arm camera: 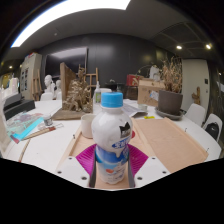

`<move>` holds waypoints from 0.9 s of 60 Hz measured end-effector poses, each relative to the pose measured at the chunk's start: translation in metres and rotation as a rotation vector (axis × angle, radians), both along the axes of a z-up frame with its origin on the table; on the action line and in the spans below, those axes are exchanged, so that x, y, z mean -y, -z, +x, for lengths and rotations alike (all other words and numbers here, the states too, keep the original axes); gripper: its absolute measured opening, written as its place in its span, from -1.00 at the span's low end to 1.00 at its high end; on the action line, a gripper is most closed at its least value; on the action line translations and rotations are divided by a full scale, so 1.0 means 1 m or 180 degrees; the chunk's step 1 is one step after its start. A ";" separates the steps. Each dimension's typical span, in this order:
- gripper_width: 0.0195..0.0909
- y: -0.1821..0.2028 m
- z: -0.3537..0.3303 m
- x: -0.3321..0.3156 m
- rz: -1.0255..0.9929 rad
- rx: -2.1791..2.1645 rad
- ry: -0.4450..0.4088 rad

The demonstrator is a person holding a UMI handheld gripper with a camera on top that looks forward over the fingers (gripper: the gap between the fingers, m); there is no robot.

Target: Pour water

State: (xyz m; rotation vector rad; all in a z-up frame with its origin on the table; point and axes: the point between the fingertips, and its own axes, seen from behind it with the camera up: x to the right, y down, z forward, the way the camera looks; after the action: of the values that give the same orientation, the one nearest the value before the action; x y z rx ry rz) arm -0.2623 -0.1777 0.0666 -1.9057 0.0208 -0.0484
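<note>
A: Gripper view — pose?
B: Gripper (111,165) level, pointing fwd over the white table (45,148). Fingers at frame bottom, pink pads (84,157) either side.
A: Jaws?
B: Clamped on the water bottle (111,136), both pads pressing its sides, approx. frame center-bottom. Bottle upright, blue cap (112,100) on.
A: Anything near?
B: Cup (88,125) just behind-left of the bottle. Wooden board (172,141) lower right. Papers (27,128) at left.
</note>
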 end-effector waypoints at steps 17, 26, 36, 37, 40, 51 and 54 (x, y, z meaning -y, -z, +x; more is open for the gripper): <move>-0.65 -0.001 0.001 0.000 -0.0116 0.0073 0.0068; -0.65 -0.034 0.016 -0.008 -0.0082 0.0197 0.0110; -0.65 -0.089 0.053 -0.045 0.0036 0.0786 0.0187; -0.65 -0.094 0.058 -0.051 0.0040 0.0895 0.0196; -0.64 -0.109 0.072 -0.069 0.0076 0.1224 0.0209; -0.64 -0.150 0.095 -0.141 0.0183 0.2812 0.0131; -0.65 -0.155 0.094 -0.159 0.0214 0.3244 0.0080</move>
State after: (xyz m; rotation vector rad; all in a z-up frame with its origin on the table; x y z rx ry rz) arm -0.1688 -0.0187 0.2213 -1.6245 -0.6293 -1.0054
